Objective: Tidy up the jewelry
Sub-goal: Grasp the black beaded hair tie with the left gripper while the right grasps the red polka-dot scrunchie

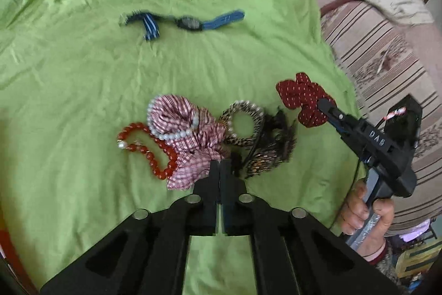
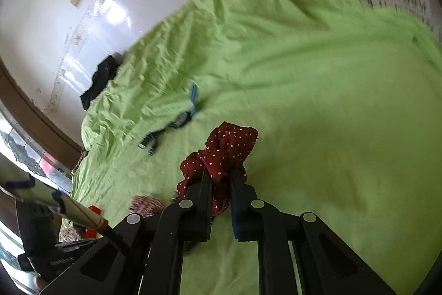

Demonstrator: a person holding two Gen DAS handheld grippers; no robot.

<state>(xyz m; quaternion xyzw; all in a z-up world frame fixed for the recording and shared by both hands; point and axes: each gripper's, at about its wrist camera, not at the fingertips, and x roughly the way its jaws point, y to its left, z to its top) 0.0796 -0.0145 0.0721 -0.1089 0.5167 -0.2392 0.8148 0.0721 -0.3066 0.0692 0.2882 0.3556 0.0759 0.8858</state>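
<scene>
On the green cloth (image 1: pixel 83 101) lies a pile of jewelry: a red bead bracelet (image 1: pixel 146 148), a pearl bracelet (image 1: pixel 171 130) on a pink checkered scrunchie (image 1: pixel 187 112), a leopard-print scrunchie (image 1: pixel 243 123) and a dark hair clip (image 1: pixel 273 151). My left gripper (image 1: pixel 220 166) is shut, its tips pinching the checkered scrunchie's near hem. My right gripper (image 2: pixel 221 173) is shut on a dark red dotted scrunchie (image 2: pixel 229 145), held a little above the cloth. In the left wrist view the right gripper (image 1: pixel 324 104) holds this red scrunchie (image 1: pixel 298 96) to the right of the pile.
A blue-strapped watch (image 1: pixel 189 22) and a striped blue band (image 1: pixel 150 28) lie farther back on the cloth. A striped sofa (image 1: pixel 373 60) borders the cloth on the right. A person's hand (image 1: pixel 362 212) grips the right handle. White floor (image 2: pixel 41 18) with a black item (image 2: pixel 99 79) lies beyond the cloth.
</scene>
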